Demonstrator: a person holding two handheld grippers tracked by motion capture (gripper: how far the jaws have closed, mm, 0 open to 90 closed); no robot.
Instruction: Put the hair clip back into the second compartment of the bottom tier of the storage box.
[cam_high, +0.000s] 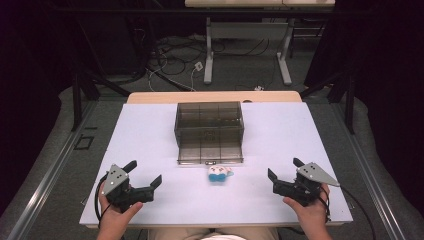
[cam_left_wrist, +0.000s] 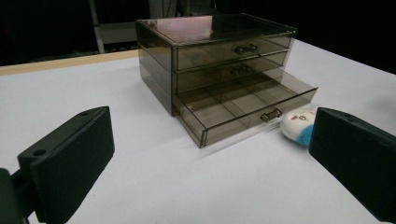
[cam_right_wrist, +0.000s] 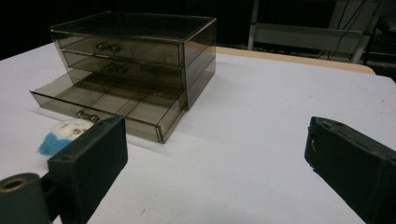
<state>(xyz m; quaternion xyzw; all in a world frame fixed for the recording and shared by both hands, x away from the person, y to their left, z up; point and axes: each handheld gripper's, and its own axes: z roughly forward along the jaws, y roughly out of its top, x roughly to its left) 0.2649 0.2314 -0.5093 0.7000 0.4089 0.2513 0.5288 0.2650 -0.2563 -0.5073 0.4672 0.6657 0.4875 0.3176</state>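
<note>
Sitting mid-desk (cam_high: 150, 200): one smoky organizer (cam_high: 209, 122) of three drawers, two shut, the bottom drawer (cam_high: 210, 151) pulled out, its compartments seemingly holding nothing. Lying just in front of it: one small white-and-blue plush toy (cam_high: 219, 174). Hovering either side: left gripper (cam_high: 146, 175) and right gripper (cam_high: 284, 169), jaws spread apart, gripping nothing.

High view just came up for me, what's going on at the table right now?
A person holds a set of tongs in each hand, low over the near side of the white table. The left tongs and right tongs are both open and hold nothing. Between them lies a small blue and white plush toy, just in front of a smoky clear drawer box. Its bottom drawer is pulled out and looks empty; the two above are shut. Nothing is being touched.
</note>
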